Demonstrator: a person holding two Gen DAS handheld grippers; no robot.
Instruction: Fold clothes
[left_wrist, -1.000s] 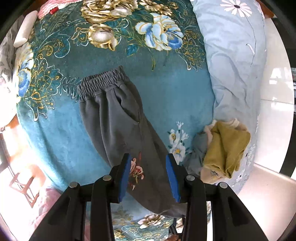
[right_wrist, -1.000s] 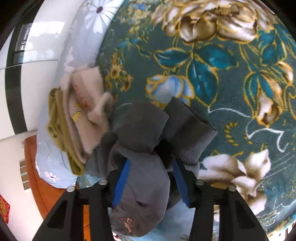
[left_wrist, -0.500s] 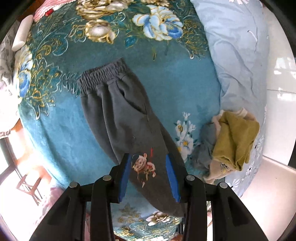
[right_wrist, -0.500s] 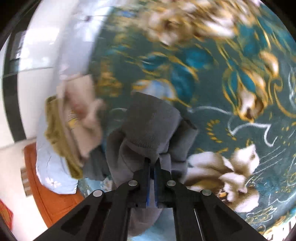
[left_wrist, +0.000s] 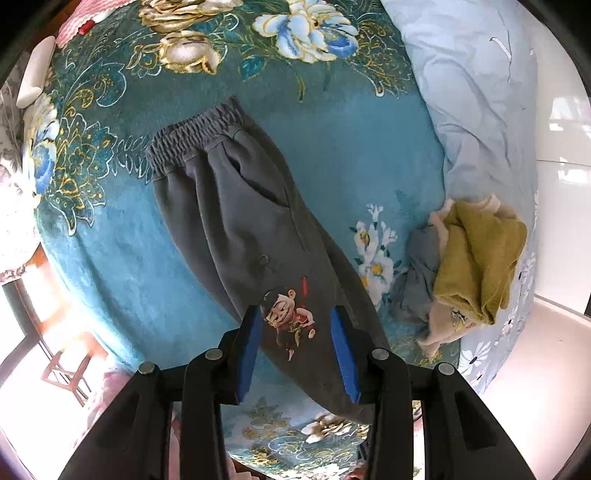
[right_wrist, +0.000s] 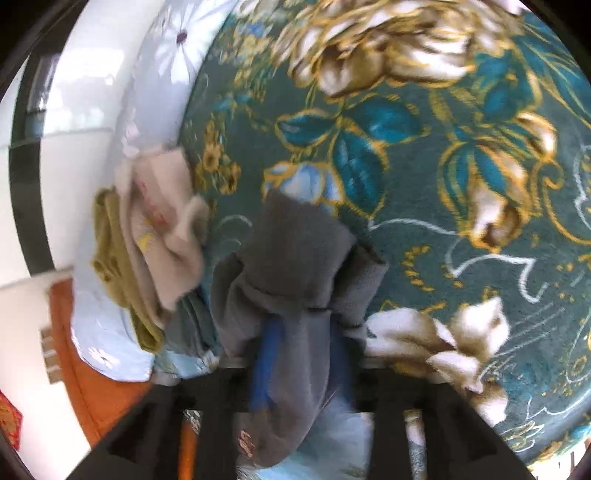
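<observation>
Hovering over grey trousers (left_wrist: 240, 221), left gripper (left_wrist: 297, 354) jaws apart; right's (right_wrist: 301, 354) blurred.

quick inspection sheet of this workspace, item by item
surface: teal plush blanket with gold and blue flowers, spread over a bed.
job's things: grey sweatpants with elastic waistband and cartoon print, laid flat diagonally; their cuff end is bunched at the right gripper.
clutter: mustard yellow and beige crumpled clothes pile; pale blue daisy print quilt; white cylinder at the blanket's edge.
grippers: left gripper open, hovering over the cartoon print; right gripper blurred, grey cloth between its fingers, state unclear.
cables: nothing seen.
surroundings: white glossy wall; orange wooden bed frame.
</observation>
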